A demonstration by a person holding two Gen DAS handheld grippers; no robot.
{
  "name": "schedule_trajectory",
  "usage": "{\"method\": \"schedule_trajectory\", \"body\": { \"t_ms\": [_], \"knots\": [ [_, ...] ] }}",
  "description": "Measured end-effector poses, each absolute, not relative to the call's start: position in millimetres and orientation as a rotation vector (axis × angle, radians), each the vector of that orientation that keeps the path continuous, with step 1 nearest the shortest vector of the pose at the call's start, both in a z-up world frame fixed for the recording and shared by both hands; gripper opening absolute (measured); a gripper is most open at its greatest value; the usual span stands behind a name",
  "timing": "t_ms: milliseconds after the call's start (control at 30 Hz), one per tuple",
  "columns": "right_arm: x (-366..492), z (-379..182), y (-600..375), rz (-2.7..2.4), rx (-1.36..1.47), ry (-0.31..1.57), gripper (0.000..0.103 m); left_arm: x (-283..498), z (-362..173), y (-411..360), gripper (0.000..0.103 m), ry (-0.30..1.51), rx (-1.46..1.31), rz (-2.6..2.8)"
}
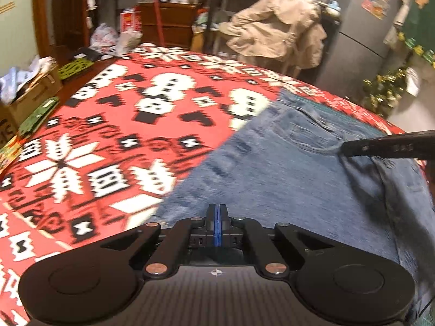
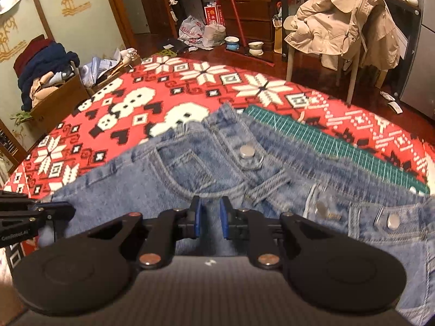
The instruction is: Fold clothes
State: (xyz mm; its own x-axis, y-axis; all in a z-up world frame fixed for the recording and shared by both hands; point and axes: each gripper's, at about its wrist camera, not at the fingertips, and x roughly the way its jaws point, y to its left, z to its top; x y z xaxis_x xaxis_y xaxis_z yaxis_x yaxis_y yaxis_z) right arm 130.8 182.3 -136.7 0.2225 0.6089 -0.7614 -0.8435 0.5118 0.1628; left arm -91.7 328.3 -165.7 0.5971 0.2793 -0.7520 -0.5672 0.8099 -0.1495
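Jeans (image 2: pixel 206 168): waistband near blanket (image 2: pixel 81 135) centre. Left gripper (image 1: pixel 217 212) jaws together, empty; right gripper (image 2: pixel 210 212) slightly apart, gripping nothing. Advice: pinch both waistband corners evenly before folding.

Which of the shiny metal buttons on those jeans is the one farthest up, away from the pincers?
The large round button on the raised waistband tab of the jeans, above the right gripper. The other two sit lower, to its right.
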Motion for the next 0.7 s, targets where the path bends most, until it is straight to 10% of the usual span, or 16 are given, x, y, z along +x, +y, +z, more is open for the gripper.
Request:
{"method": "schedule_trajectory", "body": {
  "t_ms": [700],
  "knots": [
    [174.3, -158.8, 309.0, 1.203, -0.471, 0.834, 0.013, -120.4, -168.2, 349.1, 0.003, 0.734, -0.555, 0.519]
  ]
}}
